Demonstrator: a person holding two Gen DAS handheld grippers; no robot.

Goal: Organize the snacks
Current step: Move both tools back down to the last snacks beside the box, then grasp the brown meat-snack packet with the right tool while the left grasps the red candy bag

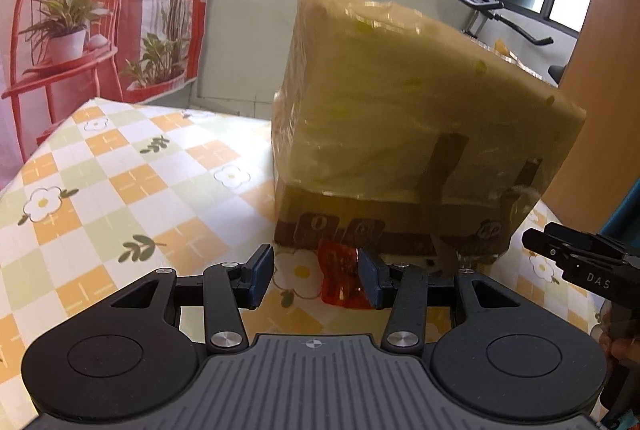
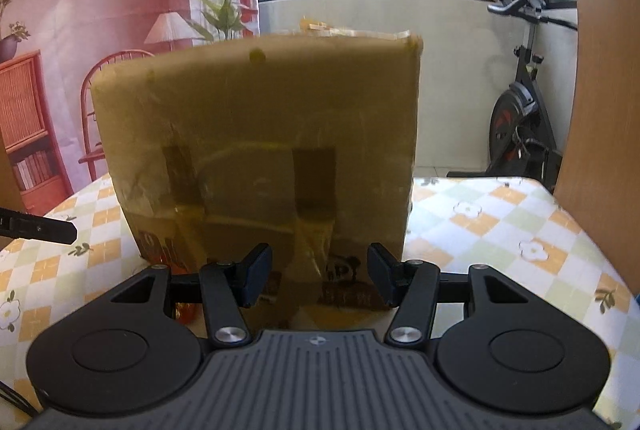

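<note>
A tall cardboard box [image 1: 408, 102] wrapped in yellowish tape stands on the checked tablecloth [image 1: 120, 170]. A small orange snack wrapper [image 1: 340, 278] lies on the cloth at the box's near corner. My left gripper [image 1: 316, 266] hovers just above it, open, and the wrapper shows beside the right finger without being pinched. My right gripper [image 2: 320, 270] faces the taped front of the box [image 2: 260, 134] and is open with nothing between its fingers. The wrapper [image 2: 186, 312] peeks out under its left linkage. Each gripper shows at the other view's edge: right gripper [image 1: 536, 240], left gripper [image 2: 40, 228].
A printed backdrop with a red chair and plants [image 1: 80, 30] hangs behind the table's left side. An exercise bike [image 2: 520, 118] stands by the window wall. A brown panel [image 2: 600, 90] rises at the table's right edge. Open cloth lies to the box's left and right.
</note>
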